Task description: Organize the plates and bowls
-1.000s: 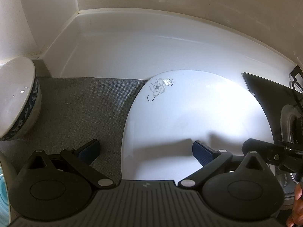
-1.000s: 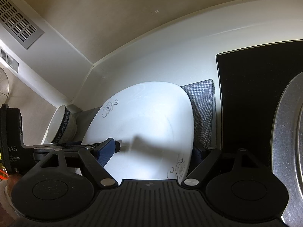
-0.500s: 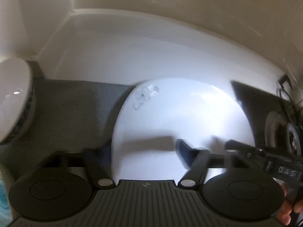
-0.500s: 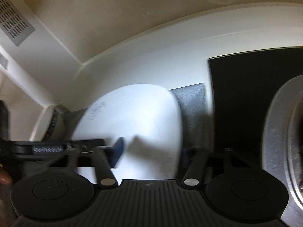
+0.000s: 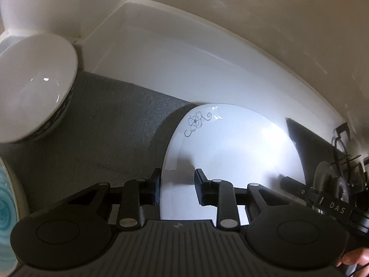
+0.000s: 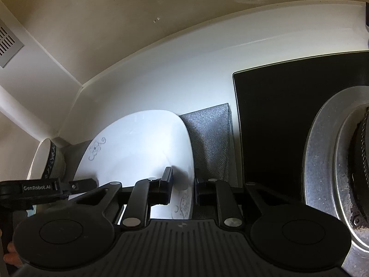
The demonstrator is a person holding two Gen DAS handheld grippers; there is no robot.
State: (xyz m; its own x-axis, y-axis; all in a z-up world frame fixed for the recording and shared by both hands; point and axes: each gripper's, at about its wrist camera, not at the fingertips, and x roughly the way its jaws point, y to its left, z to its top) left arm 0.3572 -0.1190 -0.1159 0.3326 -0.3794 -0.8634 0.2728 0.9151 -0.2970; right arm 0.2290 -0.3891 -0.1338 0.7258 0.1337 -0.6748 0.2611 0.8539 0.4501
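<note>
White counter [image 5: 161, 53] and a grey mat [image 5: 120, 127] are seen from the left wrist, where the white plate [image 5: 230, 143] lies on the mat and its left rim sits between the closing jaws of the left hand-held gripper [image 5: 177, 185], not yet pinched, with a bowl [image 5: 32, 85] well apart. From the right wrist, the plate's [image 6: 143, 147] other rim is seen between the closing jaws of the right hand-held gripper [image 6: 183, 190], and no press is seen yet. Both rims should be squeezed evenly and the plate kept level when lifted.

Both tools, left [image 5: 177, 188] and right [image 6: 183, 190], are closing, angled downward.
</note>
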